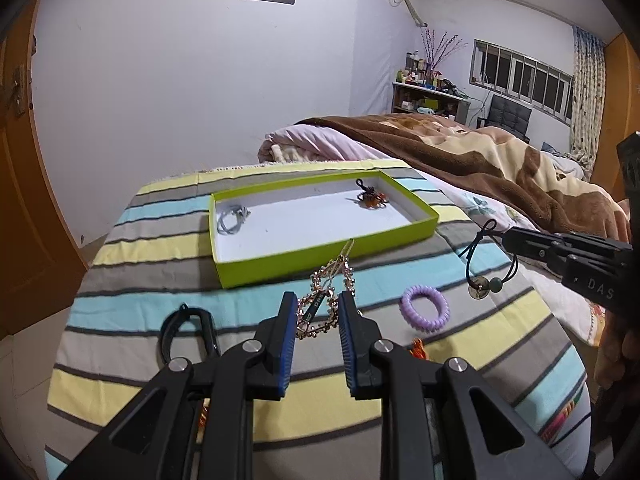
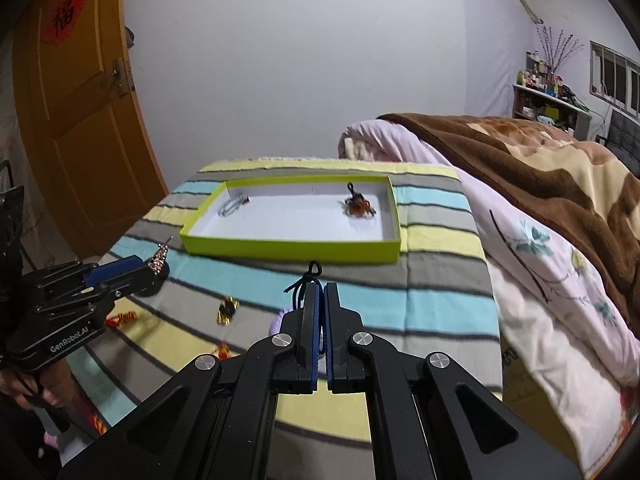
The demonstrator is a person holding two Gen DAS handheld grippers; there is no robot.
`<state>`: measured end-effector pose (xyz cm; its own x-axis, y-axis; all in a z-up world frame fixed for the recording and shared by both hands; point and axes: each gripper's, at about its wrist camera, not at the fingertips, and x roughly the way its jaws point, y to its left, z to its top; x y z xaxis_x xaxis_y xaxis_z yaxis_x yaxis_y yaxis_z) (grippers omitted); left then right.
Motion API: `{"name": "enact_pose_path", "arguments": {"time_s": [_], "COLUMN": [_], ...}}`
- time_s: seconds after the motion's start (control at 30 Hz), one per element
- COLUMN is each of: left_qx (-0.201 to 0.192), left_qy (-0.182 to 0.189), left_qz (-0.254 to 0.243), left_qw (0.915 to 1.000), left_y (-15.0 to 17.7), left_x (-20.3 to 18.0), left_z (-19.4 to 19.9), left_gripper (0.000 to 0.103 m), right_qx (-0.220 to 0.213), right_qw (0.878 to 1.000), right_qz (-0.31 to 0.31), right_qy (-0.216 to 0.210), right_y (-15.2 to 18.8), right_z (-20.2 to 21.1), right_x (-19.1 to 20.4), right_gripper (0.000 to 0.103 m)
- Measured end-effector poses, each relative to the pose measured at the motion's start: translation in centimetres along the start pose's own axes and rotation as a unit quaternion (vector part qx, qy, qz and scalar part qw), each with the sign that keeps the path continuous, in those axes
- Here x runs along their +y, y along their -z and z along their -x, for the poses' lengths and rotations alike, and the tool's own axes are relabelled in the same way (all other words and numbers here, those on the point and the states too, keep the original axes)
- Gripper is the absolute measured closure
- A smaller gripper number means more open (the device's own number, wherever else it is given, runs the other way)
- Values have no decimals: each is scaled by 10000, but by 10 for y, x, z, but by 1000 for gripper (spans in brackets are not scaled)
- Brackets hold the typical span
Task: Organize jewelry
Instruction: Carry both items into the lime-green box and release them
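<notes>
Striped cloth point(image 1: 168, 312) under green tray point(image 1: 320, 258); brown blanket point(image 1: 480, 152), orange door point(image 2: 80, 120).

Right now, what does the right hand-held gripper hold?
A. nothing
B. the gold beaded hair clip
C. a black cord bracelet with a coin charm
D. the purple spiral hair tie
C: the right hand-held gripper is shut on the black cord bracelet with a coin charm, which hangs above the striped cloth.
</notes>
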<state>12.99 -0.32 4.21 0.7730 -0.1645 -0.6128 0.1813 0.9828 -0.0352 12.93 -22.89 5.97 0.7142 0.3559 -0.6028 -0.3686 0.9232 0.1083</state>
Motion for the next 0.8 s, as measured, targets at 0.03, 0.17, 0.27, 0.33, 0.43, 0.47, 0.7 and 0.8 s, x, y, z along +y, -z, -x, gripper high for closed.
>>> {"name": "enact_pose_path", "arguments": {"time_s": [0.03,0.17,0.27,0.33,0.43,0.47,0.7,0.8], "left_qx": [-9,-21,-51,-74,-85,-88,93,199], "left_qy": [-19,-105,-199,-251,-317,-341,-495,-541], "left_qz": [4,63,115,167,238,242,319,347], "left_qw": [10000,9999,9997,9995,9992,9991,9982,9977], "left_y": [-2,-13,-22,-28,-39,-41,-56,-58], "left_x": [2,11,18,23,30,31,47,51], "left_z": [-1,-11,-18,-23,-33,-37,-74,-90], "left_gripper": [82,82,82,82,82,82,81,82], "right_qx": [-3,-40,-111,-146,-173,-166,8,108], "right_qw": [10000,10000,9999,9999,9998,9999,10000,9999], "right_qz": [-9,-3,18,36,36,39,-52,-99], "right_qy": [-13,-39,-27,-8,3,4,11,43], "right_y": [-3,-16,-28,-37,-48,-53,-67,-70], "right_z": [-2,-10,-15,-21,-32,-38,-79,-97], "right_x": [-1,-4,-5,-7,-11,-13,-26,-34], "right_gripper": [101,101,101,101,101,101,101,101]}}
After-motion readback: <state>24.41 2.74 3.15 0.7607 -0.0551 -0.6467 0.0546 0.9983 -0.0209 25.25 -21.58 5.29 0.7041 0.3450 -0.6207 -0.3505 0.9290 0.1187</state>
